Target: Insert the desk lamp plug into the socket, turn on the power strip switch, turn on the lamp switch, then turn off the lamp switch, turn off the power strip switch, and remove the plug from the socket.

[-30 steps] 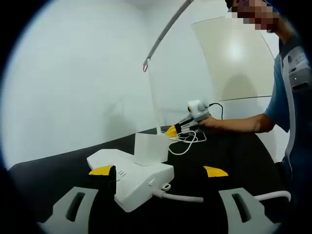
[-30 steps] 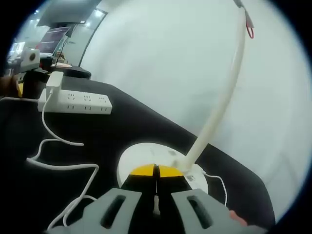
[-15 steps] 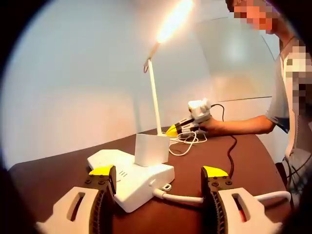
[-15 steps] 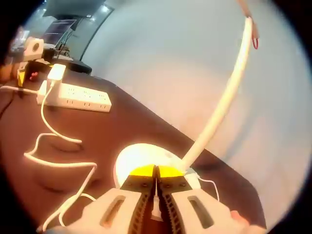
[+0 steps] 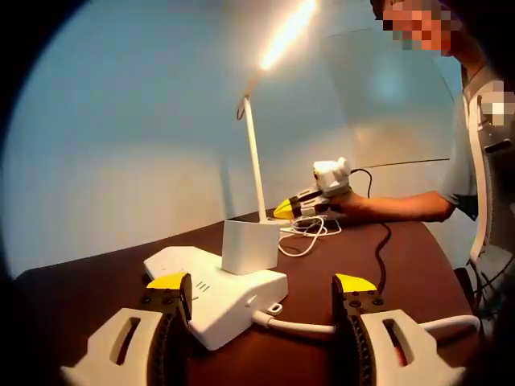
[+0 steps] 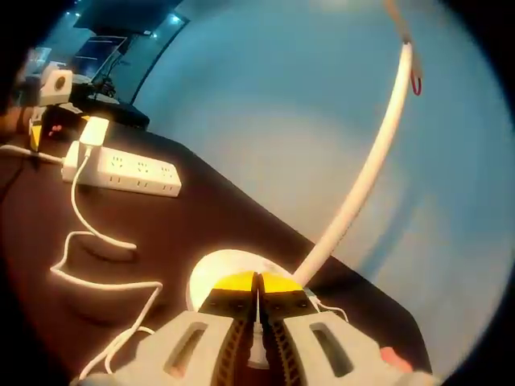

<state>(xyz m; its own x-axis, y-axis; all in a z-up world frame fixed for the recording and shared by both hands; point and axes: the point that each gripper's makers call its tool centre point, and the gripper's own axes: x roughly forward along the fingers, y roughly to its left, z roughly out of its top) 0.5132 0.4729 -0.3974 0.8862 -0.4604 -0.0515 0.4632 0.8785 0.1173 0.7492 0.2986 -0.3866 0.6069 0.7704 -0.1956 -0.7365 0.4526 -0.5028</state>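
Observation:
The lamp is lit: its head (image 5: 286, 36) glows above the thin white stem (image 5: 256, 161). A white plug block (image 5: 249, 245) sits in the white power strip (image 5: 217, 293). My left gripper (image 5: 261, 283) is open, with its yellow tips either side of the strip's near end. My right gripper (image 5: 283, 212), held by a hand, points at the foot of the stem. Its own view shows the right gripper (image 6: 257, 283) shut, empty, with its tips at the round white lamp base (image 6: 216, 267). The power strip (image 6: 133, 170) and plug (image 6: 92, 131) lie far left.
A thin white lamp cord (image 6: 96, 245) loops across the dark table (image 6: 201, 217) between strip and base. The strip's thick cord (image 5: 298, 326) runs right. A person's arm (image 5: 402, 205) reaches in from the right. A pale wall stands behind.
The lamp went from dark to lit a second ago and stays lit, tinting the table warm. Both grippers are almost unmoved; the right stays shut at the base.

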